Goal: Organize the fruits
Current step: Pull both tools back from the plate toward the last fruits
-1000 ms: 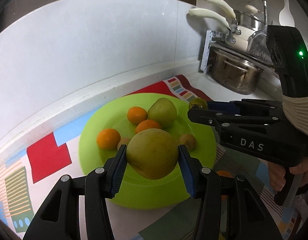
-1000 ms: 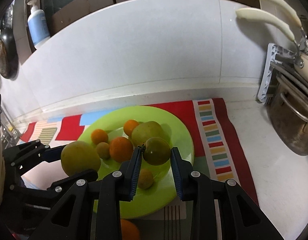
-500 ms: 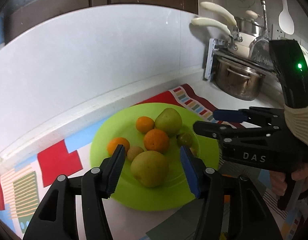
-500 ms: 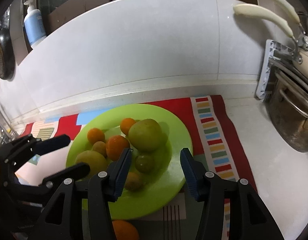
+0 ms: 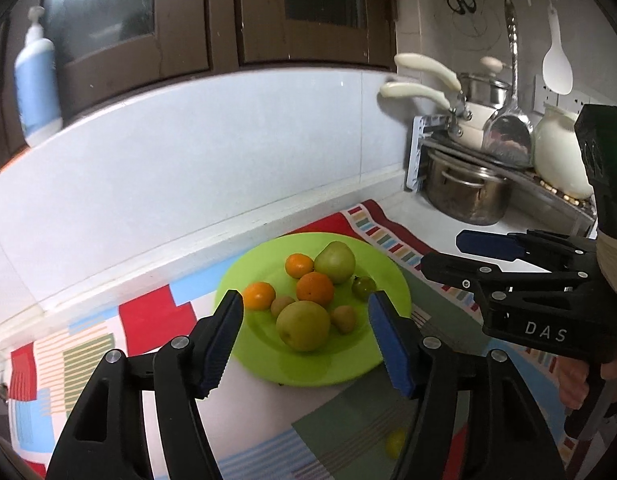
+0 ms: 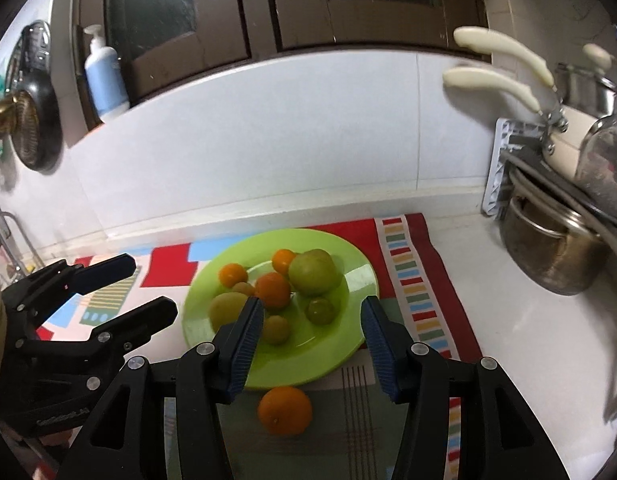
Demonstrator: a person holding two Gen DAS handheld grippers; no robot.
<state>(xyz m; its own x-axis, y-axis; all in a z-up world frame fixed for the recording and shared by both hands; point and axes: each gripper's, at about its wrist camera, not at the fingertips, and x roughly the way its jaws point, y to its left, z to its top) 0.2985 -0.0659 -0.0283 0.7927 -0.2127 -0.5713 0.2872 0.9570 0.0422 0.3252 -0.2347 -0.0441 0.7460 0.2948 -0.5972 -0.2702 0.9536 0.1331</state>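
A green plate point(image 5: 268, 354) point(image 6: 340, 344) sits on a colourful mat and holds several fruits. Among them are a big yellow-green fruit point(image 5: 303, 330) point(image 6: 227, 307), a green pear-like fruit point(image 5: 335, 266) point(image 6: 313, 272), a small dark green fruit point(image 5: 363, 287) point(image 6: 320, 311) and some oranges point(image 5: 315, 288) point(image 6: 273, 290). My left gripper point(image 5: 304, 300) point(image 6: 148, 288) hovers above the plate, its jaws opening with nothing in them. My right gripper point(image 6: 311, 308) point(image 5: 444, 252) is open and empty, also raised off the plate. One orange point(image 6: 284, 410) lies on the mat before the plate.
A small yellow fruit point(image 5: 394, 442) lies on the mat point(image 5: 156, 316) near me. A steel pot point(image 5: 464, 192) point(image 6: 556, 256) and a rack of pans stand at the right. A white wall runs behind the plate, with a soap bottle point(image 6: 104, 80) on its ledge.
Both grippers let go of their fruit: the yellow-green one and the small green one now rest on the plate. Both pairs of jaws widened and drew back and upward.
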